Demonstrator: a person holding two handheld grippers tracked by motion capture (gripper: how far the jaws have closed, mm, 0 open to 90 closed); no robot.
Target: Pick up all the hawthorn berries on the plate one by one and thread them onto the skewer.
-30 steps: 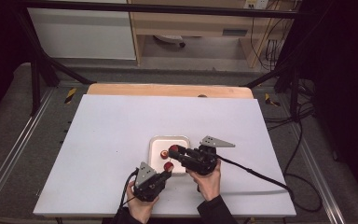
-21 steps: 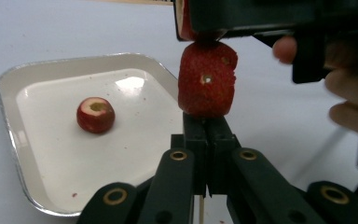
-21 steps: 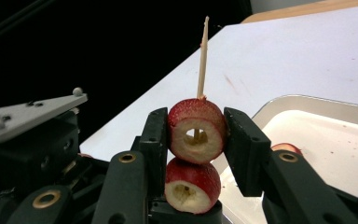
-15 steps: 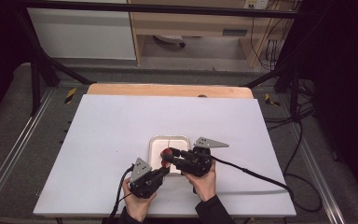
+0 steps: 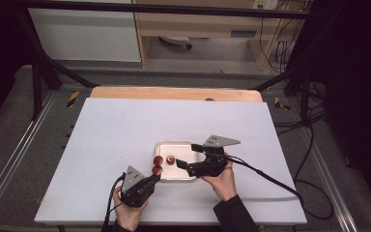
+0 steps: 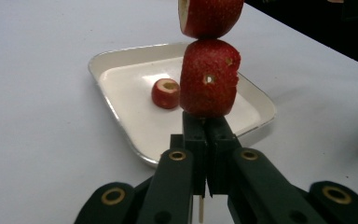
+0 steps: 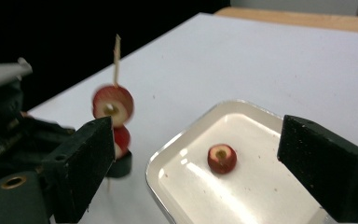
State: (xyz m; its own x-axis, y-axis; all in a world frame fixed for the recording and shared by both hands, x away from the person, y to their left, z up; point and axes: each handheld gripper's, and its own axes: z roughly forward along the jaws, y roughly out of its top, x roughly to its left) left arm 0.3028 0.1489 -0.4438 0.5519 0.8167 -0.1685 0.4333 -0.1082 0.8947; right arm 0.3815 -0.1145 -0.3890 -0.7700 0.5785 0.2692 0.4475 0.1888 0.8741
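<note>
White counter fills the middle of the high view, with the left tool low and left of centre, its jaws pinched shut on a thin wooden skewer. Two red fruit pieces sit threaded on that skewer, one resting just above the closed jaws in the left gripper view and the other stacked on it at the top edge of that frame. Just right of them in the high view lies a shallow white tray near the counter's lower centre, and a third red fruit piece lies loose on the tray's left part, apart from the skewer. Right of the tray, the right tool has its jaws spread wide, having just been opening, with nothing pressed between them; in the right gripper view the loose piece lies on the tray between and beyond the two black jaws.
</note>
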